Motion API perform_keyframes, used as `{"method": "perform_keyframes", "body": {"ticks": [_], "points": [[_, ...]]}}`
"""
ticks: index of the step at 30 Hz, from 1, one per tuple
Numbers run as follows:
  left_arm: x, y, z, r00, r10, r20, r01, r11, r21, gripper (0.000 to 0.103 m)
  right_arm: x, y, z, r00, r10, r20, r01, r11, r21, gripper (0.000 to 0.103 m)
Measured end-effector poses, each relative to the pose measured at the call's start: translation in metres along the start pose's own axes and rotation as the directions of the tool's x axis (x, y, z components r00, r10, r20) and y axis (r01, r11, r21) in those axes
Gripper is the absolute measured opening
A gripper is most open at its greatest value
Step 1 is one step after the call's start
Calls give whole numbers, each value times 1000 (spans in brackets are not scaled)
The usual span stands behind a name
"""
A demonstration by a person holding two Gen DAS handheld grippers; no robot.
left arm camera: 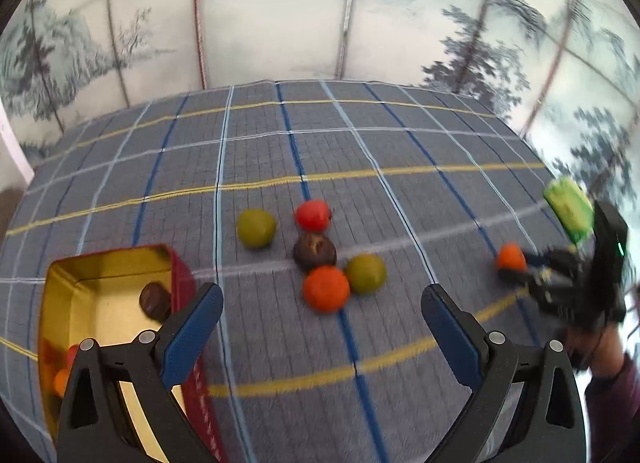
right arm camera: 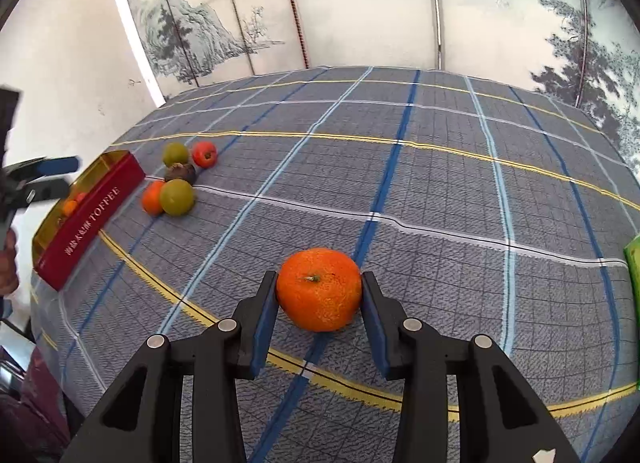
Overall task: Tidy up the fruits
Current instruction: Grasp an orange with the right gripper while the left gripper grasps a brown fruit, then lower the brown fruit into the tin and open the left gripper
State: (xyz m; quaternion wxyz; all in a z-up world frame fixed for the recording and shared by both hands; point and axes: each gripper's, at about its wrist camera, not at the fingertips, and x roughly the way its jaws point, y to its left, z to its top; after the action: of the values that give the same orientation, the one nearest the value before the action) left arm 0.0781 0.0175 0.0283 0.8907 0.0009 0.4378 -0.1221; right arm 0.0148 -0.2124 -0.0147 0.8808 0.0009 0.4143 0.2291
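Note:
My right gripper is shut on an orange mandarin, both blue pads pressing its sides just above the checked cloth; the left wrist view shows this same mandarin and right gripper at the right edge. My left gripper stands open and empty over the cloth. Ahead of it lies a cluster of fruit: a green one, a red one, a dark brown one, an orange one and another green one. A red tin with a gold inside sits at lower left with several fruits in it.
The table carries a grey-blue checked cloth backed by a painted folding screen. A green packet lies at the cloth's right side. The red tin reads TOFFEE. A person's sleeve shows at the lower right of the left wrist view.

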Motion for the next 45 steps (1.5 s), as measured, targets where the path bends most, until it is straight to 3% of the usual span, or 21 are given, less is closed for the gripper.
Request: {"method": "perform_keyframes", "body": {"ticks": [5,12,15,18,19,20,25,29,37,45], "points": [[44,4,24,996,27,-84,-31,998,-52,93,-2,-2,0,999,50,19,-51,998,28,38],[90,2,33,983,91,-157,-97,995,-33,90,-3,-8,-1,995,97,35,-99,993,59,38],[109,3,31,974,108,-201,-114,993,-21,79,-3,-6,-1,994,101,32,-103,993,52,38],[115,-7,28,963,201,-179,-193,979,61,71,-3,-7,-1,993,109,36,-111,992,59,38],[114,-11,26,962,217,-167,-205,975,87,56,-3,-8,-1,993,112,36,-114,991,63,38],[110,-16,25,965,213,-156,-198,974,105,38,-3,-8,-1,993,115,34,-117,991,67,38],[94,-16,20,974,179,-143,-171,983,64,37,0,-11,-2,994,109,20,-110,991,79,38],[57,-17,15,987,132,-92,-131,991,16,37,4,-13,-1,995,96,1,-96,991,93,38],[-10,-21,-3,995,99,-12,-100,995,-30,37,10,-13,-1,997,66,-30,-63,993,96,39],[-52,-14,-32,984,175,37,-174,984,-25,37,11,-8,-1,999,35,-36,-32,996,83,38]]}}
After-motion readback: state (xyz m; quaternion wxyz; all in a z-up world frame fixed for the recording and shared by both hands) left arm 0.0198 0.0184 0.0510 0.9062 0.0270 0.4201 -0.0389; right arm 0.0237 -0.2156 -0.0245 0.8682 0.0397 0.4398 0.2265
